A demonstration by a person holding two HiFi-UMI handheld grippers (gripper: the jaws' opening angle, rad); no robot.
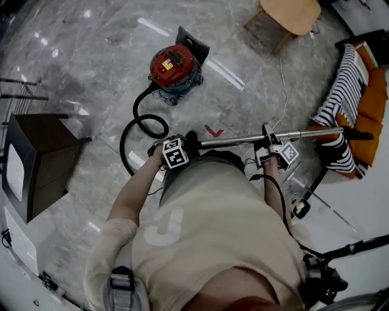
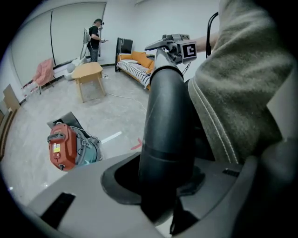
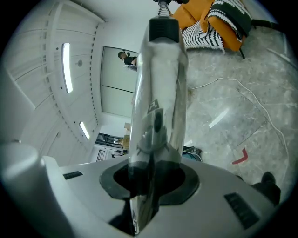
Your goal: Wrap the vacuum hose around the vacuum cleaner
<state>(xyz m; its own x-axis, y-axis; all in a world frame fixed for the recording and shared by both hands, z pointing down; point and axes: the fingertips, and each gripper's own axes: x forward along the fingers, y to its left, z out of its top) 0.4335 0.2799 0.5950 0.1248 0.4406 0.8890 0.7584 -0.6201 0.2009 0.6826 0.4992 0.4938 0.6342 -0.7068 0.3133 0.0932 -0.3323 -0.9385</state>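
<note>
Both pads hidden: left hand-held gripper (image 1: 187,146) clamping black cuff (image 2: 165,121), right hand-held gripper (image 1: 270,144) clamping wand (image 1: 234,141).

wooden table (image 1: 290,13), striped orange sofa (image 1: 358,91), dark cabinet (image 1: 42,158), white floor cable (image 1: 282,79)

**Wand being held crosswise above the floor**

A person in a beige shirt (image 1: 200,206) is holding a long chrome vacuum wand (image 1: 231,141) level. The left gripper (image 1: 182,149) is clamping its black end and the right gripper (image 1: 270,146) its tube. A black flexible hose (image 1: 122,149) is looping over the grey marble floor (image 1: 91,54) to the round red vacuum cleaner (image 1: 175,65).
</note>
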